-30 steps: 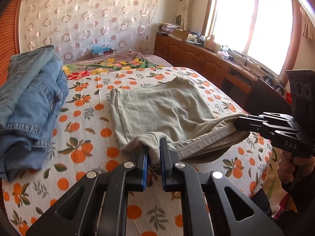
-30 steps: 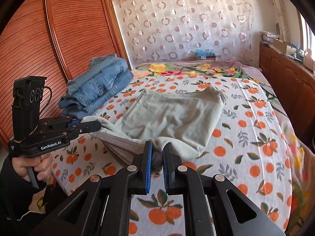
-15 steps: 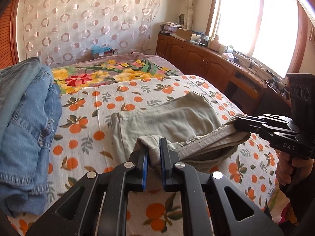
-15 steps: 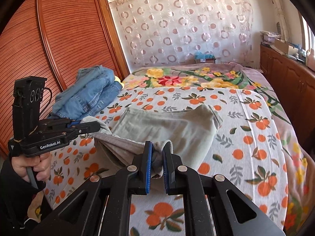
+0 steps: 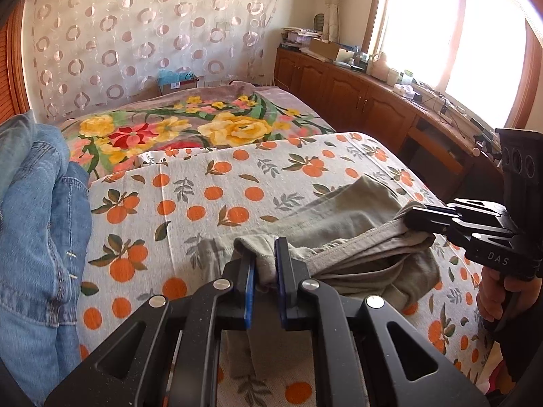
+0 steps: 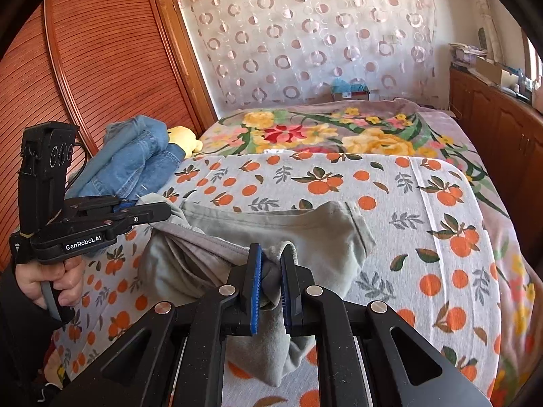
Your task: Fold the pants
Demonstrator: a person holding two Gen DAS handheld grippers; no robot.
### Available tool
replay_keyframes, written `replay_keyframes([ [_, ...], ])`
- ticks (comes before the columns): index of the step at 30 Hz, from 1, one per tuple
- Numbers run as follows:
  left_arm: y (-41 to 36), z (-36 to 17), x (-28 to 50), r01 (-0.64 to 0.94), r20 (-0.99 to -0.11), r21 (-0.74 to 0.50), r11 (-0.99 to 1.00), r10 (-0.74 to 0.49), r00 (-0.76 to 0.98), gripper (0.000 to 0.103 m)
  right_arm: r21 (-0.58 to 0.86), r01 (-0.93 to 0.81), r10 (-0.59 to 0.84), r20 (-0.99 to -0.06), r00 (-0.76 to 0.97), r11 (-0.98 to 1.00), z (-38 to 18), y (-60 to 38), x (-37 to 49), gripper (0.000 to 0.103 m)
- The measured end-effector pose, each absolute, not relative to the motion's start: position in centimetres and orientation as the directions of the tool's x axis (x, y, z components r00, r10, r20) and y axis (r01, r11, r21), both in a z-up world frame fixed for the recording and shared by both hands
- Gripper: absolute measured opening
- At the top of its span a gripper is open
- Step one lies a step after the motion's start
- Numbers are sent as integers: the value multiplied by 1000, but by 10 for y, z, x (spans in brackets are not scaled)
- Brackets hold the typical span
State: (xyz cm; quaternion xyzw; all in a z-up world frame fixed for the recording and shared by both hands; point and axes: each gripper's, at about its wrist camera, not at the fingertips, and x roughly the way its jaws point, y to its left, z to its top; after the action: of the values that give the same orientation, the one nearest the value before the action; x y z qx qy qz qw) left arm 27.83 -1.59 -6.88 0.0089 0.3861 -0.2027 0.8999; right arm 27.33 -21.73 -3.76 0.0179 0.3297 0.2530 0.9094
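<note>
jaws of the left gripper (image 5: 264, 266) and right gripper (image 6: 271, 273) both clamp the raised edge of the pants (image 6: 271, 220) (grey-green), lifted above the bed (image 6: 424, 237).

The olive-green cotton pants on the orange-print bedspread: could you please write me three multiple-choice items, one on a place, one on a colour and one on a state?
1. Where does the pile of blue denim jeans lie relative to the olive-green cotton pants?
A. on the pants
B. beside them, toward the wooden slatted wardrobe
C. on the window cabinet

2. What colour are the fruits printed on the white bedspread?
A. orange
B. purple
C. blue

3. How do the left gripper and right gripper stand?
A. both open
B. only one clamps cloth
C. both clamp the pants

Answers: 1 B, the jeans sit apart at the wardrobe side; 2 A, the print is orange; 3 C, bunched cloth fills both jaws.
</note>
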Motion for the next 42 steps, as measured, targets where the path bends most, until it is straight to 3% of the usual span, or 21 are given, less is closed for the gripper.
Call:
replay_keyframes([
  [8, -16, -78, 294, 373, -698, -154, 915, -368, 615, 12, 199, -430, 455, -610, 648, 881, -43, -214, 294, 10],
  [11, -14, -80, 295, 369, -693, -155, 917, -366, 620, 13, 185, -402, 426, -610, 669, 897, -41, -217, 295, 26],
  [15, -9, -78, 297, 357, -681, -174, 918, -374, 629, 13, 184, -386, 415, -597, 686, 904, -34, -222, 293, 32],
  [18, -6, -76, 297, 348, -682, -179, 920, -371, 631, 21, 166, -386, 403, -602, 689, 908, -33, -224, 290, 32],
  [22, -2, -71, 295, 334, -680, -157, 929, -347, 646, 44, 152, -395, 399, -615, 680, 906, -34, -224, 283, 38],
  [28, 4, -65, 287, 336, -650, -141, 931, -343, 678, 70, 127, -402, 388, -621, 681, 907, -25, -229, 269, 42],
  [31, 3, -68, 287, 342, -651, -138, 929, -346, 676, 70, 122, -412, 394, -618, 680, 903, -20, -230, 265, 43],
  [34, 3, -72, 288, 340, -655, -134, 931, -341, 674, 70, 109, -436, 402, -628, 666, 893, -19, -226, 261, 51],
  [42, 3, -84, 289, 334, -666, -142, 932, -340, 664, 70, 81, -437, 365, -696, 619, 896, -30, -212, 282, 51],
])
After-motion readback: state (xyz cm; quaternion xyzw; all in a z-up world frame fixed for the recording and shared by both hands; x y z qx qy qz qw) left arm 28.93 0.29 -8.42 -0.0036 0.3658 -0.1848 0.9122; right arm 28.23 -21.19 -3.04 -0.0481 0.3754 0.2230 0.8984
